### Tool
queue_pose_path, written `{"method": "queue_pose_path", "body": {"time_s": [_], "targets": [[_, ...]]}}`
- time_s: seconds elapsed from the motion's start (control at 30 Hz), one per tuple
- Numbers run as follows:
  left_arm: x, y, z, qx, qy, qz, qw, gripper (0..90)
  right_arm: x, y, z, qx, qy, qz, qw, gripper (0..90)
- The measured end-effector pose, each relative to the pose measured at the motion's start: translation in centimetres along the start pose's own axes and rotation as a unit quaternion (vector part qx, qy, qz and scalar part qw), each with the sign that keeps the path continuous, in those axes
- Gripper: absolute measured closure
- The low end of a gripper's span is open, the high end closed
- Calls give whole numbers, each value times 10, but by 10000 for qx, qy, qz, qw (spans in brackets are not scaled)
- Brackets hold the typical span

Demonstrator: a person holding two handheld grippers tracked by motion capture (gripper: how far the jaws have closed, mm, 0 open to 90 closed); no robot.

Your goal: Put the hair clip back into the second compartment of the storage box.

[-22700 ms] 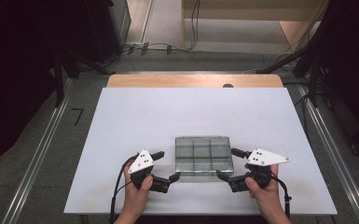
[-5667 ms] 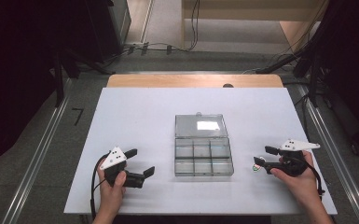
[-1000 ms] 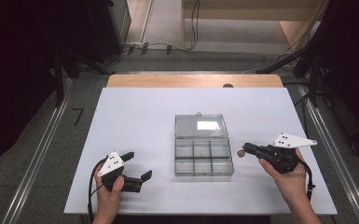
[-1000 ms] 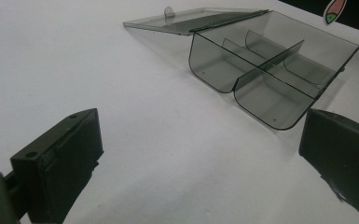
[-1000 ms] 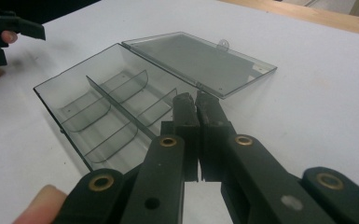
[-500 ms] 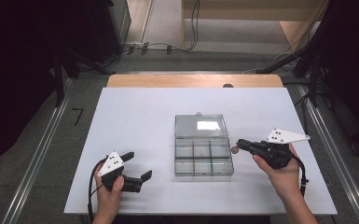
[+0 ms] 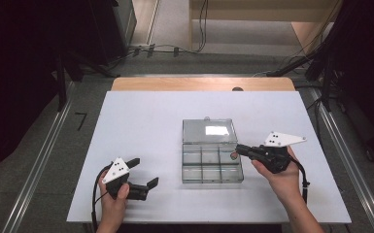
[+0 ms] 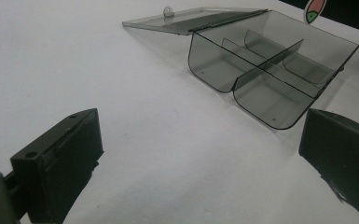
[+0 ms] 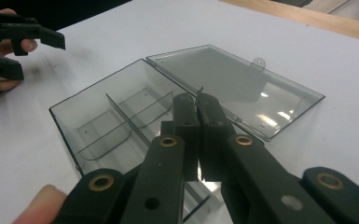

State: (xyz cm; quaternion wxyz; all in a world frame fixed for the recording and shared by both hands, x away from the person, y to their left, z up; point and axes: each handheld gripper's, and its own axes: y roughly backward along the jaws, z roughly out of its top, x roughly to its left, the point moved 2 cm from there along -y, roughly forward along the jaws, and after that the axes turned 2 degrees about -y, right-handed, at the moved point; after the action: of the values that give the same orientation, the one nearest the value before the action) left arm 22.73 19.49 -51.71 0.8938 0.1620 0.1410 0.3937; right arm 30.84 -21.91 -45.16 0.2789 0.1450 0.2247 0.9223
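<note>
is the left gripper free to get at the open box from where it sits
Probably yes: the left gripper is open beside the open box, with only bare white table between them and the lid folded back, away from it.

white table, open clear compartment box lying on it
</note>
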Motion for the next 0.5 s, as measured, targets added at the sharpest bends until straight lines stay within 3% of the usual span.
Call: {"method": "queue_pose_path", "body": {"time_s": [0.5], "targets": [[-1, 0, 0, 14, -20, 7, 10000, 0, 7, -22, 3, 80, 25, 160, 9998, 860]]}}
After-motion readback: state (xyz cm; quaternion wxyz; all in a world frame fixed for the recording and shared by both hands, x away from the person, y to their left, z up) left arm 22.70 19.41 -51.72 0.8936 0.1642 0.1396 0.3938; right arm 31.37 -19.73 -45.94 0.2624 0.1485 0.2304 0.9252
